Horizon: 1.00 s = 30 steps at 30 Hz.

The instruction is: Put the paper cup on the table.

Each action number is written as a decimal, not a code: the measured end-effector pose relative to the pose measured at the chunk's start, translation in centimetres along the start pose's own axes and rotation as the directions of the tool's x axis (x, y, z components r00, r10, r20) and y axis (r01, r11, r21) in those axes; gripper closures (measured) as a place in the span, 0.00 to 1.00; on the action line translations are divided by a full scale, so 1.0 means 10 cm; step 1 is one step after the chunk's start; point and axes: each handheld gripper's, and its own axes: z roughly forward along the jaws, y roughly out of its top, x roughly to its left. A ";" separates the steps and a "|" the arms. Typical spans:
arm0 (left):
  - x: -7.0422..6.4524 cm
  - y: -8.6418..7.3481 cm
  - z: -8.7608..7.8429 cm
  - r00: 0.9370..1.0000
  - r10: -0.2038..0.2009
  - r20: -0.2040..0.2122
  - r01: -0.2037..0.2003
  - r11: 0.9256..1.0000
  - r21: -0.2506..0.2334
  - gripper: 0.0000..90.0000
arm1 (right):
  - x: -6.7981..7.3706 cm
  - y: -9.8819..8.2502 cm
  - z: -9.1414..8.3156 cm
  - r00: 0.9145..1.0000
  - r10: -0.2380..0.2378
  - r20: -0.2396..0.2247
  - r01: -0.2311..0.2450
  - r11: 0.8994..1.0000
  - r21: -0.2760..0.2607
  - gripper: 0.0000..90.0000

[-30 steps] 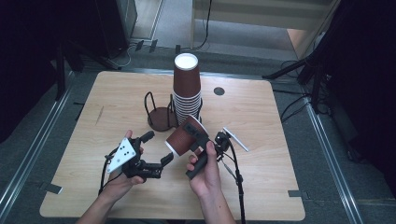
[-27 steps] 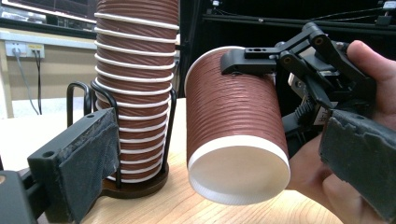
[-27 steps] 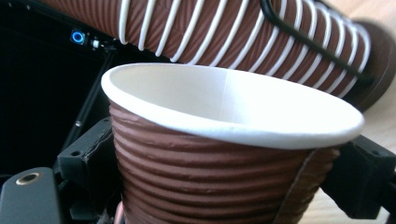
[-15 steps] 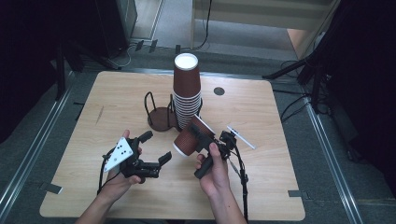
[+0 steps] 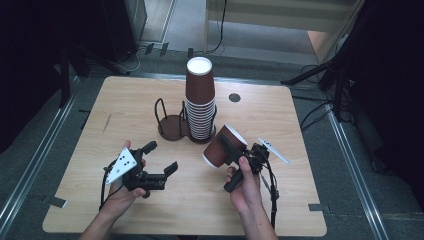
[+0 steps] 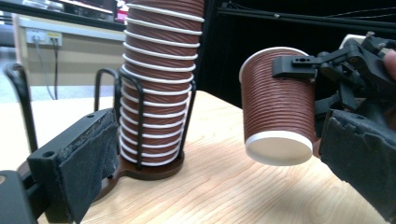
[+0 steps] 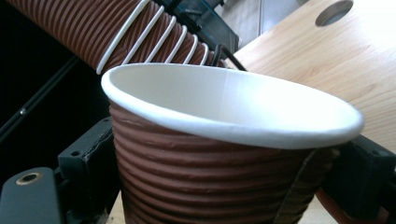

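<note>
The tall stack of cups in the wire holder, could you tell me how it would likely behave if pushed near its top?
The stack of cups rises well above the wire holder, so a push up high would probably tilt it. The ribbed paper looks light, so it would likely resist little. The rods around its lower part should keep the bottom in place.

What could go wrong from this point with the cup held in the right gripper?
The right gripper holds the single cup tilted above the table; a tight squeeze could dent its paper wall. The cup stack rises well above its wire holder, so a bump might topple it. The open left gripper sits close by.
</note>
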 end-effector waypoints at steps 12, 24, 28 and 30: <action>0.22 -0.05 -0.17 0.995 -0.041 -0.090 0.042 0.999 0.006 0.00 | -0.05 0.04 -0.02 0.998 -0.068 0.016 0.069 0.996 -0.064 0.12; 0.54 -0.08 -0.34 0.974 -0.083 -0.209 0.087 0.996 0.008 0.00 | -0.10 0.15 -0.10 0.985 -0.147 0.095 0.159 0.978 -0.135 0.12; 0.65 -0.11 -0.39 0.961 -0.080 -0.263 0.086 0.996 0.012 0.00 | -0.12 0.20 -0.12 0.980 -0.158 0.117 0.175 0.972 -0.157 0.12; 0.69 -0.12 -0.40 0.955 -0.079 -0.287 0.090 0.996 0.025 0.00 | -0.14 0.21 -0.13 0.976 -0.172 0.134 0.192 0.968 -0.159 0.12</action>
